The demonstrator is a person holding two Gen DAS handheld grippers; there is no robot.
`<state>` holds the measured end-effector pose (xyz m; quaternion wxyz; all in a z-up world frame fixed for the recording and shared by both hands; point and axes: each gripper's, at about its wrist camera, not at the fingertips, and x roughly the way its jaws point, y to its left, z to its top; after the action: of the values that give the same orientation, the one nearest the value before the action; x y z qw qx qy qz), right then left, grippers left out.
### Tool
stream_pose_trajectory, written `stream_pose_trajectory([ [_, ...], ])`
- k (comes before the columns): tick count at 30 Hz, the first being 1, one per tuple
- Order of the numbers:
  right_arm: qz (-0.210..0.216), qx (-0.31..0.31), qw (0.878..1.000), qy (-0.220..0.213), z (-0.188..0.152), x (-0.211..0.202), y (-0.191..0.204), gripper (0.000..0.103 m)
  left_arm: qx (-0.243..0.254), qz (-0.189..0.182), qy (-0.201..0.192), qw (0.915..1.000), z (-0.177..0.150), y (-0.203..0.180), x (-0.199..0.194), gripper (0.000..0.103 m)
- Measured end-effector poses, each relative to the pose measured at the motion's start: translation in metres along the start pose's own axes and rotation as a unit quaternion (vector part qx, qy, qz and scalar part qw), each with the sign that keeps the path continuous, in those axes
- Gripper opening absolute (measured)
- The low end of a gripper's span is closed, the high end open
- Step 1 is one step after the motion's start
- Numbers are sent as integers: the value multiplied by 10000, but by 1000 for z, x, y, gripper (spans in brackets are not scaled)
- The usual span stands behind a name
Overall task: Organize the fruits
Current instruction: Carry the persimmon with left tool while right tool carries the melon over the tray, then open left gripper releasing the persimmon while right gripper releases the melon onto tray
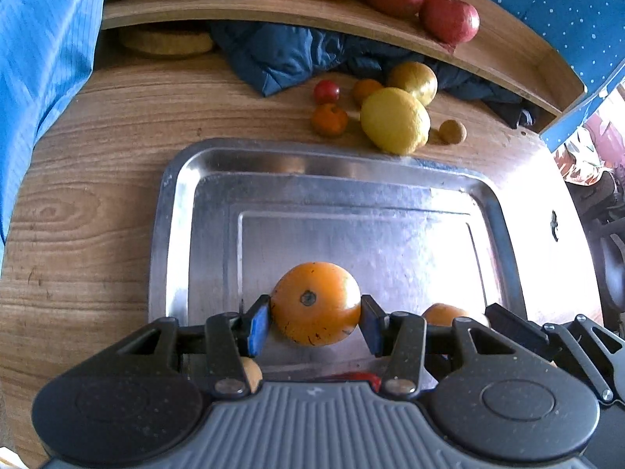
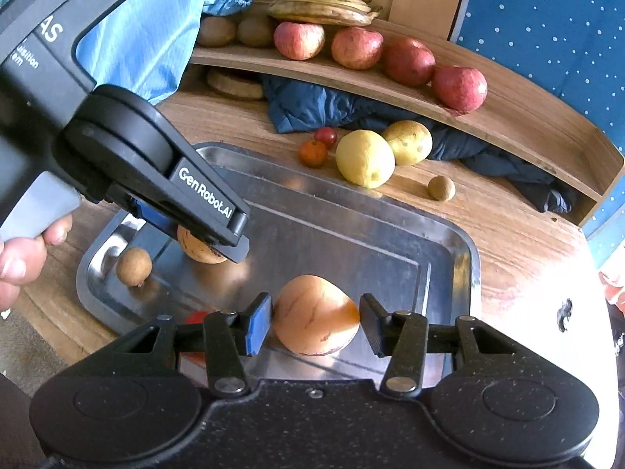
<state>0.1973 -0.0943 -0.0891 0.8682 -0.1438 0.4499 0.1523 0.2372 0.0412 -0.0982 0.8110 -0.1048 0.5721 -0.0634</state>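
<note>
In the left wrist view my left gripper (image 1: 315, 322) is shut on an orange round fruit (image 1: 315, 301), its blue pads pressing both sides, just over the steel tray (image 1: 166, 234). To its right a second orange fruit (image 1: 445, 314) peeks out beside a right-gripper finger (image 1: 515, 326). The right wrist view shows my right gripper (image 2: 315, 322) shut on a pale orange fruit (image 2: 315, 310) low over the tray (image 2: 465, 262). The left gripper (image 2: 218, 248) enters from the upper left with its fruit (image 2: 195, 250). A small brown fruit (image 2: 133, 266) and a red one (image 2: 196, 317) lie in the tray.
Beyond the tray on the wooden table lie a lemon (image 1: 394, 119), a yellow fruit (image 1: 414, 82), a small orange (image 1: 329, 119), a cherry tomato (image 1: 326, 92) and a brown fruit (image 1: 452, 131). A dark blue jacket (image 1: 281, 58) lies under a shelf (image 2: 508, 117) with apples and bananas. A blue sleeve (image 1: 43, 58) fills the left.
</note>
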Motion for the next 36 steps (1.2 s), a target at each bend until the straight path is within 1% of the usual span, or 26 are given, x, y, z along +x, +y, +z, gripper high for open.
stream_pose_trajectory([
  [10, -15, 75, 9999, 66, -18, -14, 3, 51, 88, 118, -47, 9999, -10, -6, -5, 52],
  [18, 3, 126, 9999, 114, -24, -20, 3, 52, 131, 165, -51, 9998, -15, -10, -8, 52],
  [21, 22, 124, 9999, 109, -26, -22, 3, 52, 145, 175, -77, 9997, -17, -13, -11, 54],
  [25, 59, 137, 9998, 97, -28, -24, 3, 54, 149, 224, -129, 9996, -20, -13, -18, 60],
  [27, 79, 148, 9998, 85, -29, -25, 3, 58, 161, 257, -161, 9994, -21, -13, -23, 65],
  [31, 124, 179, 9997, 64, -30, -28, 3, 64, 224, 232, -165, 9993, -24, -12, -33, 80],
  [34, 166, 222, 9996, 43, -31, -32, 3, 70, 293, 214, -166, 9992, -28, -9, -41, 87],
  [36, 205, 254, 9995, 35, -31, -34, 2, 80, 340, 266, -134, 9990, -30, -7, -46, 91],
])
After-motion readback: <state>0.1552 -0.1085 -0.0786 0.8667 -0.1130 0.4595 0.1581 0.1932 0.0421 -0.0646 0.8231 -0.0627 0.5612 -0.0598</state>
